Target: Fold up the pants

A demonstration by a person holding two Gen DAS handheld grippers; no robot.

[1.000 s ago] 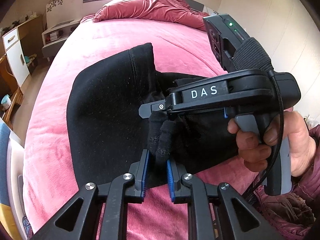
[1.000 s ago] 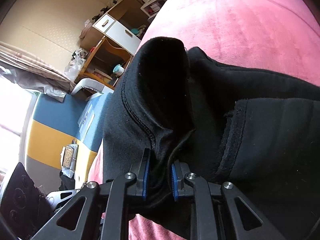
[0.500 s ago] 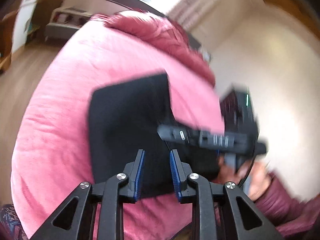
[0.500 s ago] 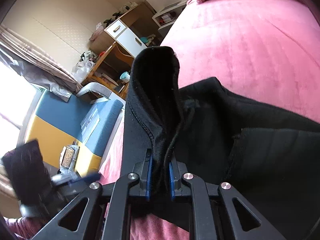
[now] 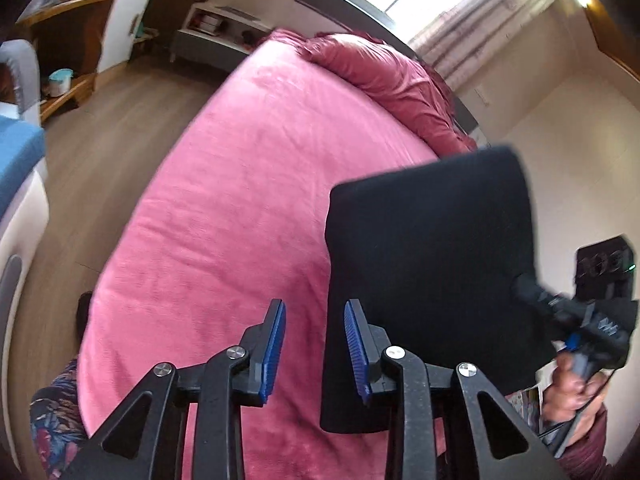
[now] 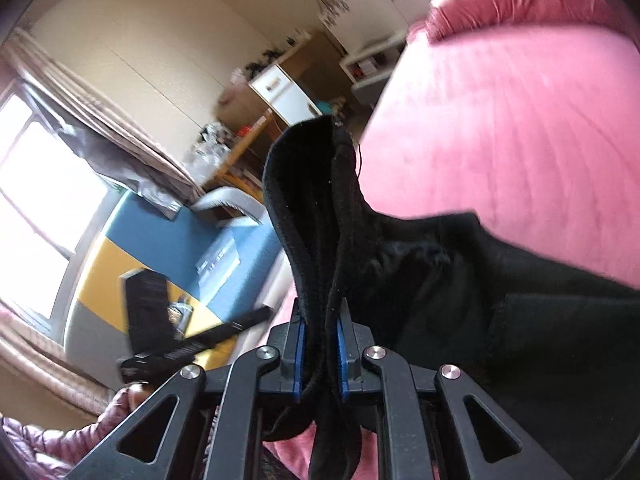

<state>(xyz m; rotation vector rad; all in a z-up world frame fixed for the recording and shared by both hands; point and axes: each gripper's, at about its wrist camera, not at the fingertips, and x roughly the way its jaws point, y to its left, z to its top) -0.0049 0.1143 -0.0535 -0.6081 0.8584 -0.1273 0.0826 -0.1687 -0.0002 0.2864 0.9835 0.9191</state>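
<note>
The black pants are folded into a compact bundle and hang lifted above the pink bed. My right gripper is shut on a thick fold of the pants, with cloth hanging below the jaws. It also shows in the left wrist view at the right edge of the bundle. My left gripper is open and empty, just left of the bundle's near edge. It appears blurred in the right wrist view.
A crumpled pink duvet lies at the head of the bed. Wooden desk and white cabinet stand beyond the bed's left side. A blue and yellow seat is near the bed's foot. Wood floor runs alongside.
My left gripper let go of the pants, opened and pulled back. My right gripper closed tighter on the fold and lifted the bundle up off the bed.
</note>
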